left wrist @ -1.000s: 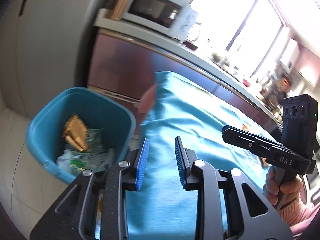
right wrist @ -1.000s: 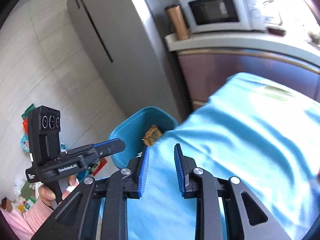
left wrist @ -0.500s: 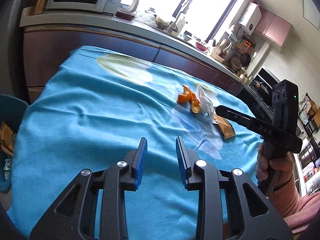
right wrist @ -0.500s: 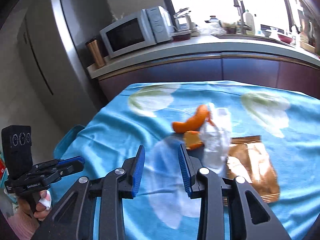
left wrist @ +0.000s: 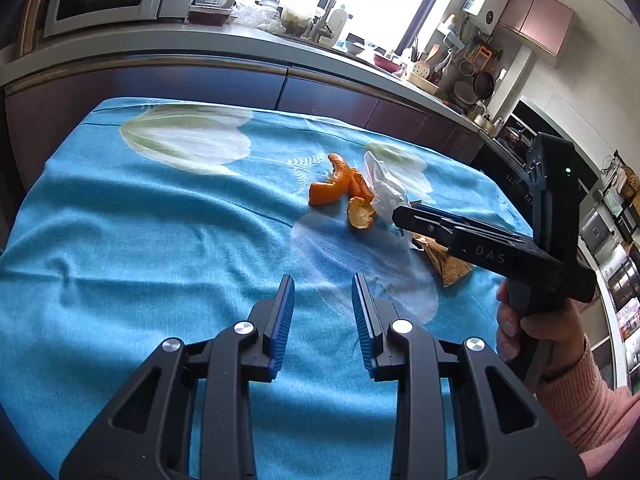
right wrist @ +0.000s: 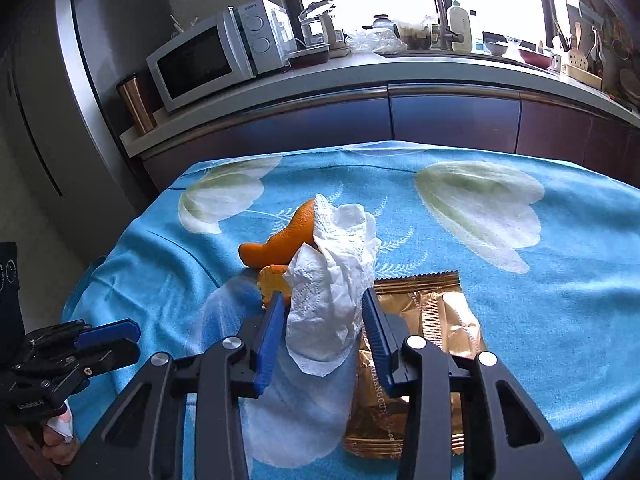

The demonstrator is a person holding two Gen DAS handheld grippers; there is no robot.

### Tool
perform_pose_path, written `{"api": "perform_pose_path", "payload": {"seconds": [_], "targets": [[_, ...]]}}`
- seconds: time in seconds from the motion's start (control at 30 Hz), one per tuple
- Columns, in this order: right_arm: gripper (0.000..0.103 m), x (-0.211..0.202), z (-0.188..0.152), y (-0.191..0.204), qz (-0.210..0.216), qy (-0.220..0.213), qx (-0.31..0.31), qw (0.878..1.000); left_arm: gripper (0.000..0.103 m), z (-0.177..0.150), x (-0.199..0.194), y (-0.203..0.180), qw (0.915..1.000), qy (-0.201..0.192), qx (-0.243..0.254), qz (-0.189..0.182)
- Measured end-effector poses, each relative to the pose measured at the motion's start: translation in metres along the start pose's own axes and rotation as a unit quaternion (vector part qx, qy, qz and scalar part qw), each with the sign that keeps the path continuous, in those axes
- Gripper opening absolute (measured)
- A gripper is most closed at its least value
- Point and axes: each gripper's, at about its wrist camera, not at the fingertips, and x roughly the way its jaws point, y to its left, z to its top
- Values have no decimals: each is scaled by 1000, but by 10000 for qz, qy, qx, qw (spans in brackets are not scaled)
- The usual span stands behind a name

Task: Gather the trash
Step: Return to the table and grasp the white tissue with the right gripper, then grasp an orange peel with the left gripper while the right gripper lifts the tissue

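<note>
Straddling the tissue (right wrist: pixel 332 300) mid-frame, right hand-held gripper (right wrist: pixel 324 320) jaws apart: light, soft, crushable; pinch its bunched middle.

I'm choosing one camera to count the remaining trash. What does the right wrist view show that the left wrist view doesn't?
Right wrist only: the whole gold wrapper and the copper tumbler by the microwave.
Left wrist only: the right gripper covering that wrapper, and wall-hung utensils.
Both: orange peels, crumpled tissue and blue tablecloth.

"DAS" is printed on the right gripper (left wrist: pixel 404 216).
</note>
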Motion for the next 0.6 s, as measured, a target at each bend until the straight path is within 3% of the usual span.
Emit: {"api": "perform_pose_path", "payload": {"seconds": [0.07, 0.13, 0.6], "targets": [[11, 2, 0, -4, 67, 47, 87, 9999, 29, 8, 9, 2, 10000, 64, 24, 66], [7, 1, 0, -8, 144, 31, 172, 9997, 29, 17, 20, 1, 9998, 115, 89, 154], [5, -29, 1, -30, 667, -280, 640, 9953, 24, 71, 88, -15, 9964, 392, 602, 454]]}}
